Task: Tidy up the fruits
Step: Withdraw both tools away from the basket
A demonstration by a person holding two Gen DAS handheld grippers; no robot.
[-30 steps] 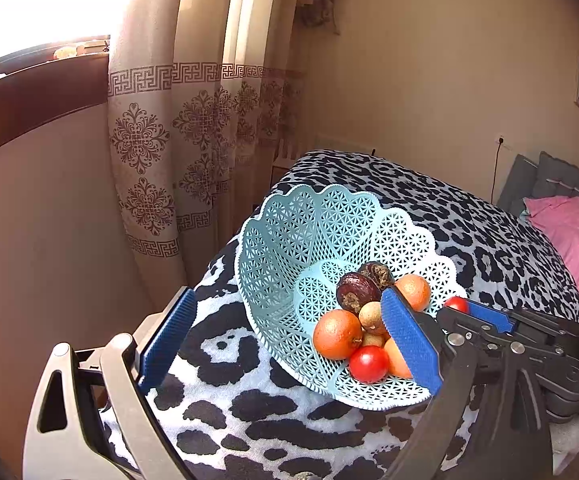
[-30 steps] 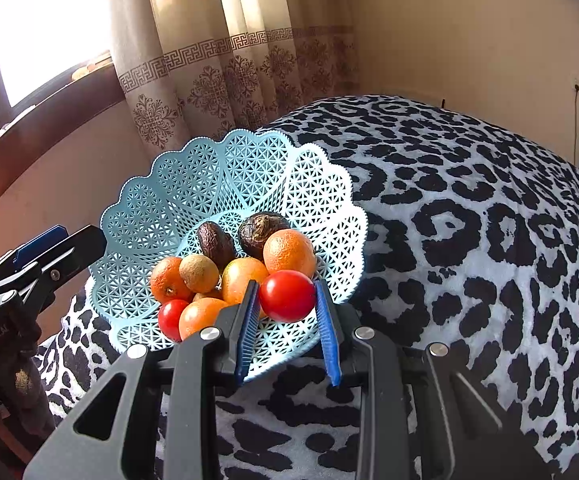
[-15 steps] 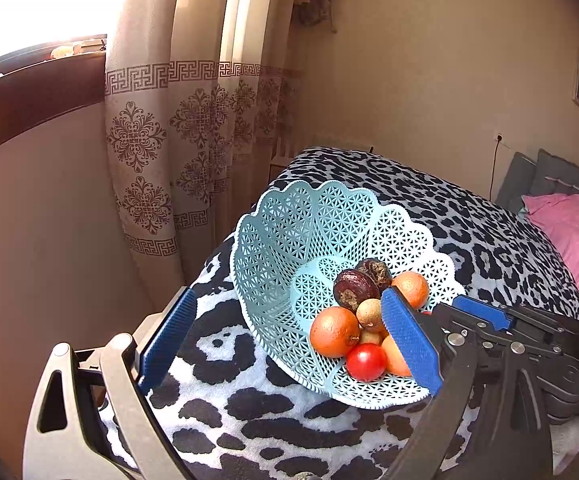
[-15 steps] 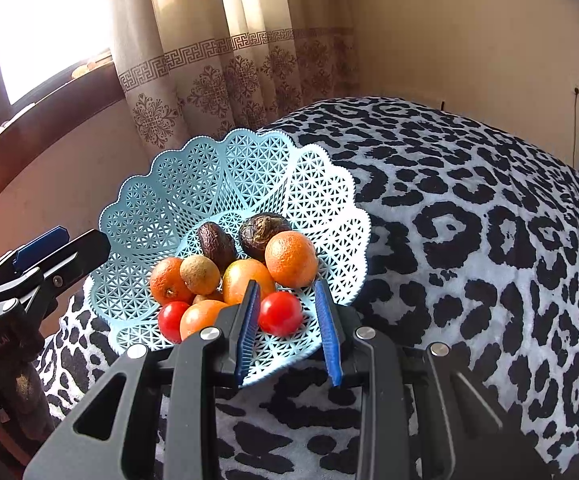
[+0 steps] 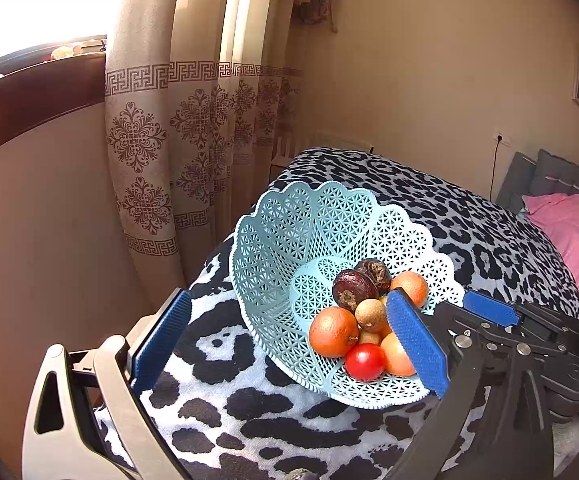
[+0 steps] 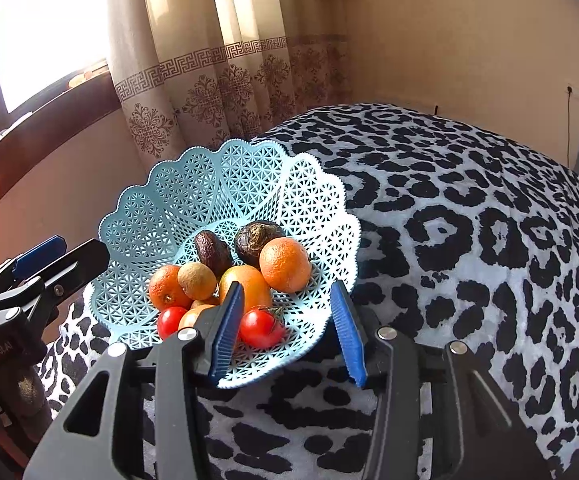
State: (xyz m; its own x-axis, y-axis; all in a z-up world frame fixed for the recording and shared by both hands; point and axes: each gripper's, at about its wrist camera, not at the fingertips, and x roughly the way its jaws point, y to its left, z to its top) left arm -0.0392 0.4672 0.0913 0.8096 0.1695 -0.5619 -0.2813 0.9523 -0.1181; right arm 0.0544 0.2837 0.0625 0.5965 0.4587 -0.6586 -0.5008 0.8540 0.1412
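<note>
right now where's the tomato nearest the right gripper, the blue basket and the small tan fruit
tomato [image 6: 260, 328], right wrist view, middle of its red skin
blue basket [image 6: 193, 184], right wrist view, bare lattice of the far wall
small tan fruit [image 6: 196, 279], right wrist view, centre of its rounded face

Pale-blue lattice basket [image 6: 177, 204] tilted on bed, holding oranges [image 6: 285, 265], tomatoes [image 6: 260, 328], dark fruits [image 6: 211, 252].
</note>
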